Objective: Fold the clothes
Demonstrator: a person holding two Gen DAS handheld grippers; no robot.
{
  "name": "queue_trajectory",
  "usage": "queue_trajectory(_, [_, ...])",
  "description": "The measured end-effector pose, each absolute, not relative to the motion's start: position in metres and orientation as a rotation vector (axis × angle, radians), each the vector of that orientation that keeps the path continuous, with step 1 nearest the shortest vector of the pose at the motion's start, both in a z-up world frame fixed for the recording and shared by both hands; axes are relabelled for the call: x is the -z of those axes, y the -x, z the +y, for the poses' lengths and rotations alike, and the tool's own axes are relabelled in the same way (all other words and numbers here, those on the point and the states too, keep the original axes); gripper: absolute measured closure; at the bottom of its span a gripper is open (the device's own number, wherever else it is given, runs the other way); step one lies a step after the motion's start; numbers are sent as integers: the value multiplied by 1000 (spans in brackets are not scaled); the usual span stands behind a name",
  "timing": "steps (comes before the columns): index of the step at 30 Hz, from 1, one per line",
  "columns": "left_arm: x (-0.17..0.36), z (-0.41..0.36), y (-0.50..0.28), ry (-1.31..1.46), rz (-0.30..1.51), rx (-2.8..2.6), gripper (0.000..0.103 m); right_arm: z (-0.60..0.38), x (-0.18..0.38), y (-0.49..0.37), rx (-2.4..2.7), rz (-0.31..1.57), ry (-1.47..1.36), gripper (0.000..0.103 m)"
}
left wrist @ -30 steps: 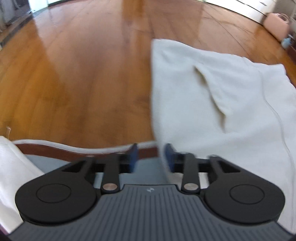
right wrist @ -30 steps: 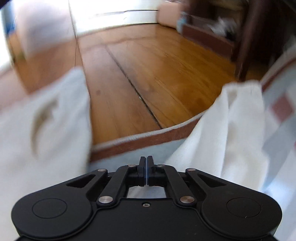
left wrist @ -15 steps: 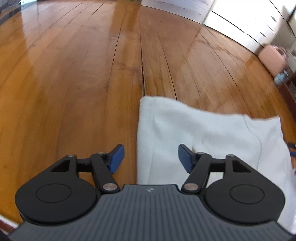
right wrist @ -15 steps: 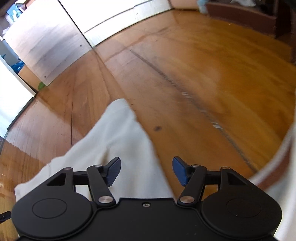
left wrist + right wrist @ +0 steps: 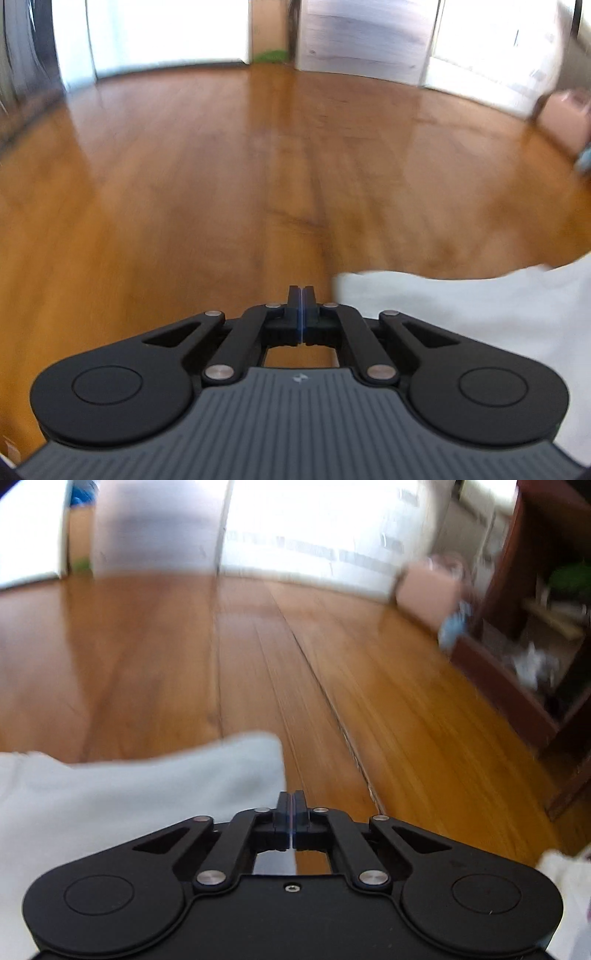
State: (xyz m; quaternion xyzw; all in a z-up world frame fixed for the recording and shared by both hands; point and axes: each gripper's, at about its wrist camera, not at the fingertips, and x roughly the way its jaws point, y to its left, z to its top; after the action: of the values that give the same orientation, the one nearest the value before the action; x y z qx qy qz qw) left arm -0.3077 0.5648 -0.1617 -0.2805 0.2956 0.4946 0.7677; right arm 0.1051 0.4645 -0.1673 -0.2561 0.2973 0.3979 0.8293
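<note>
White cloth (image 5: 480, 314) lies on the wooden floor (image 5: 221, 184), right of the left gripper (image 5: 301, 295) and left of the right gripper (image 5: 292, 801), both with fingers pressed together on nothing, a dark shelf (image 5: 535, 627) far right.

home: wooden floor (image 5: 221, 192), bookshelf (image 5: 532, 635)
</note>
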Motion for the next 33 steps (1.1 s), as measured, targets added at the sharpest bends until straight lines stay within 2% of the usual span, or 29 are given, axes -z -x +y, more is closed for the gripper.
queue_trajectory(1, [161,560,307,633,634,-1039,100,463,164,-106,-827,645,521,90])
queue_trajectory(2, [163,555,303,644,644,-1007,95,456,159,-103,-845,648,475,78])
queue_trajectory(3, [165,551,299,653,655,-975,82,451,156,-99,-887,658,430,54])
queue_trajectory(4, [168,547,295,656,671,-952,72,447,153,-94,-927,671,398,46])
queue_trajectory(5, [168,543,296,651,678,-937,53,444,151,-88,-965,682,370,44])
queue_trajectory(6, [172,539,289,631,679,-921,45,441,150,-83,-998,694,352,44])
queue_trajectory(7, [174,538,281,603,684,-903,44,438,150,-79,-1027,717,337,44])
queue_trajectory(14, [200,532,233,407,901,-852,44,437,160,-66,-1118,877,259,44])
queue_trajectory(16, [205,536,234,409,897,-866,45,441,165,-64,-1121,891,260,44])
queue_trajectory(17, [207,539,236,420,887,-864,56,442,169,-62,-1122,902,259,44])
queue_trajectory(18, [208,540,239,427,890,-855,103,443,174,-61,-1122,921,253,43])
queue_trajectory(21, [202,536,239,306,914,-870,101,444,193,-59,-1100,997,230,41])
queue_trajectory(25, [200,547,240,293,910,-946,101,442,203,-46,-1099,927,238,40])
queue_trajectory(28, [197,555,245,321,952,-1156,103,449,209,-25,-1081,807,361,40])
queue_trajectory(31, [170,557,282,635,801,-1136,94,458,202,9,-998,695,563,38])
queue_trajectory(32, [159,552,296,708,736,-1109,88,455,195,18,-993,695,572,38])
queue_trajectory(33, [148,543,309,751,689,-1099,77,448,185,25,-1017,700,542,38])
